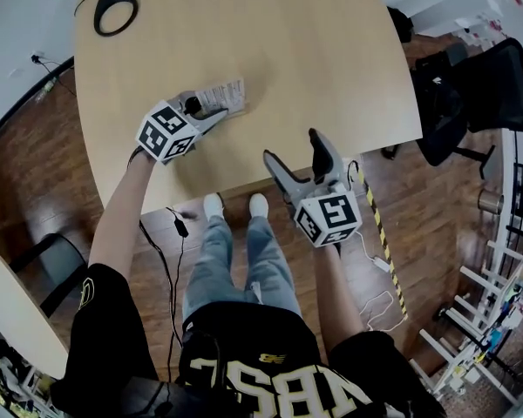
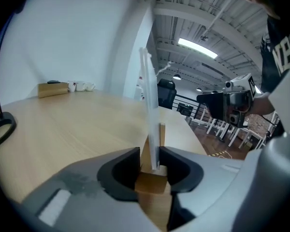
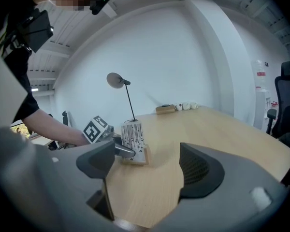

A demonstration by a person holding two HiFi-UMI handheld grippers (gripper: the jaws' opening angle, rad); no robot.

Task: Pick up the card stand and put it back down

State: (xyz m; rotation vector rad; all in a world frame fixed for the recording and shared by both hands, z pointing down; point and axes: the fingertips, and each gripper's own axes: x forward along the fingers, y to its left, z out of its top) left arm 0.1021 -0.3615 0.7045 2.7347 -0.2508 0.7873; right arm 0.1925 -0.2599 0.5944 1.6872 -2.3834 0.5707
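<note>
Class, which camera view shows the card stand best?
The right gripper view: the whole card stand, with its printed face and wooden base. The left gripper view shows it only edge-on, close up; the head view shows it small, from above.

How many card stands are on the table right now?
1. The card stand stands on the table's left half, gripped at its wooden base by the left tool. None seems hidden.

Black lamp base (image 1: pixel 115 9) at a far corner of the wooden table (image 1: pixel 314 50); black office chair (image 1: pixel 471 94) nearby.
</note>
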